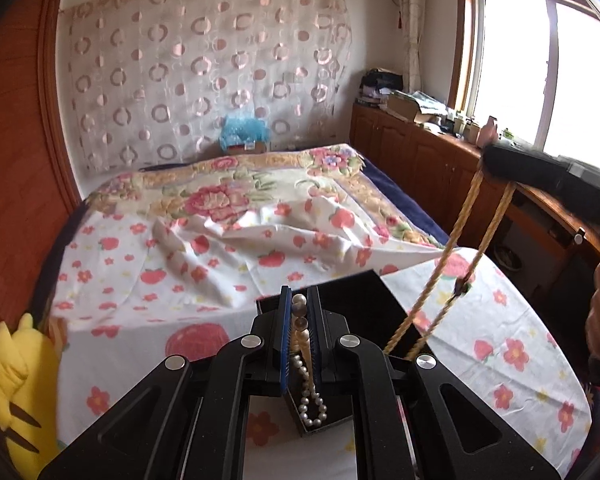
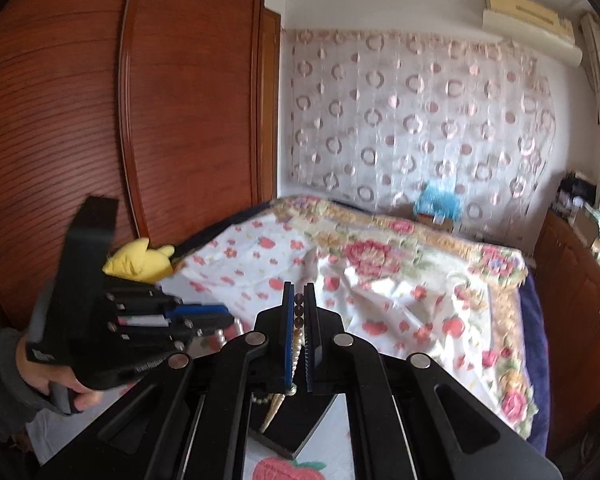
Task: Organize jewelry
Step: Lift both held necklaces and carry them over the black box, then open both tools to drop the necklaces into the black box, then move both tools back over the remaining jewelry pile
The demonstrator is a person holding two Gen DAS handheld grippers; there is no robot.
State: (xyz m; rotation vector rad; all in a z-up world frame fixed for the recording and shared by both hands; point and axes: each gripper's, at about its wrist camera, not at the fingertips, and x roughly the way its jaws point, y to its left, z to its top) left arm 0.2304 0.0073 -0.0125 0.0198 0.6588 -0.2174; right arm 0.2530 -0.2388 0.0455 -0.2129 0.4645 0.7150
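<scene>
A: Necklace (image 1: 300, 320) status? Pearl strand, pinched in the left tongs (image 1: 300, 308), jaws narrow, beads showing between the blue pads.
B: Same in the right wrist view: right tongs (image 2: 299, 308) closed narrow on a beaded necklace end (image 2: 298, 320), brown beads at the tip, pearls lower down.
A: Where does the strand go?
B: In the left view it hangs down from the pads into a black box (image 1: 364, 304) just under the tongs, with a pearl loop (image 1: 312, 408) low in the near part.
A: Yellow cord (image 1: 452, 236)?
B: Two yellow strands run from the other device at upper right (image 1: 540, 176) down to the box's near right edge, with a small dark clasp or charm (image 1: 460, 286) partway along. Can't tell how the cord is attached at the top.
A: Box sits on?
B: Bed (image 1: 180, 240), floral sheet with red flowers, crumpled in the middle.
A: Surroundings?
B: Yellow plush toy (image 1: 20, 380) at near left, wooden wardrobe (image 2: 120, 120) to the left, patterned curtain (image 1: 204, 60) on the far wall, wooden cabinets (image 1: 412, 152) under the window (image 1: 540, 60) on the right.
A: Hands?
B: Left hand (image 2: 56, 380) grips its device at left of the right view, blurred.
</scene>
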